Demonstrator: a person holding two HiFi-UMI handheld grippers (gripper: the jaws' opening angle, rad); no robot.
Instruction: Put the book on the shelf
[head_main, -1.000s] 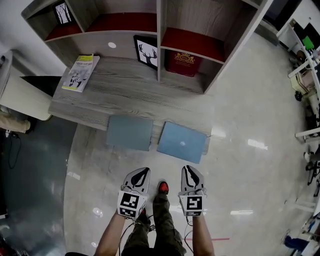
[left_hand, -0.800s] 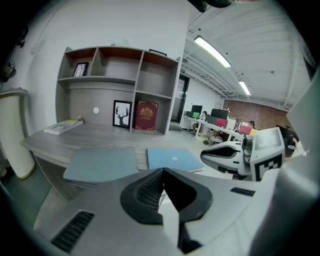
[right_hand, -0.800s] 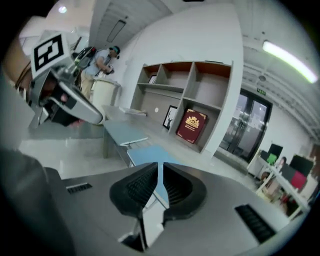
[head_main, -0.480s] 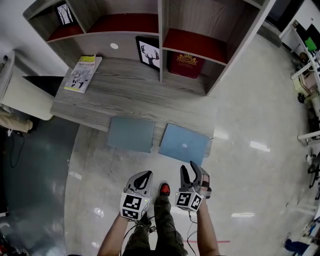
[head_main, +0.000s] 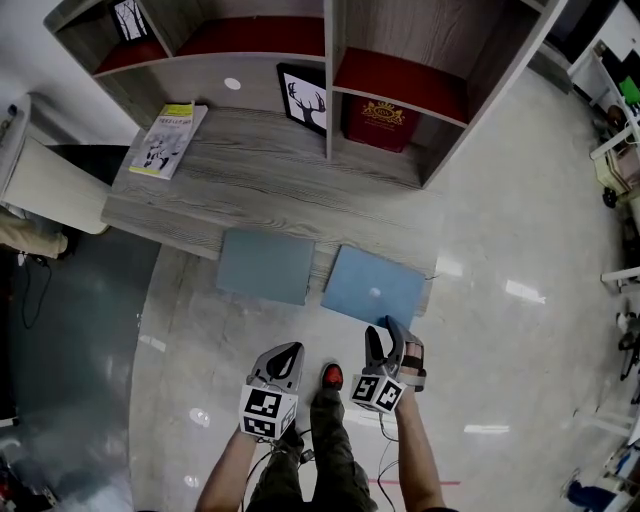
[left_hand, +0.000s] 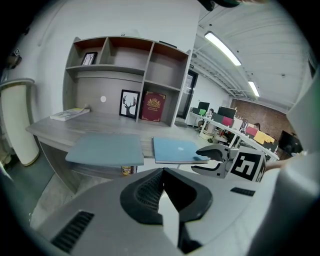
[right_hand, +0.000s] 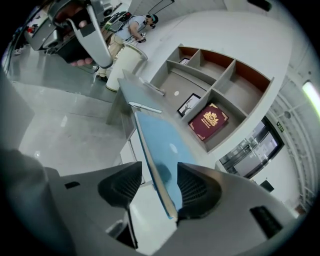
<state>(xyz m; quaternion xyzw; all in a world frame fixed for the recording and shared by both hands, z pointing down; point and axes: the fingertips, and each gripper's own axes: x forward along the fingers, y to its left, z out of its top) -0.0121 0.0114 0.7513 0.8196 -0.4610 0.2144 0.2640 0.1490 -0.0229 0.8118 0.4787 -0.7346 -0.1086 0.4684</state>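
Rolled and lowered, your right gripper (head_main: 384, 333) has just opened its jaws astride the blue book (head_main: 375, 285), not yet gripping it; slide deeper before squeezing.

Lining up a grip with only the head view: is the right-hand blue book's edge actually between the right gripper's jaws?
Observer: Yes. The edge of the right-hand blue book stands between the jaws of the right gripper, as that gripper's own view shows. The jaws have just been opening, and the pads are not clamping it.
Operator: Is the other one carrying anything?
Observer: No. The left gripper has its jaws together in its own view, with nothing between them.
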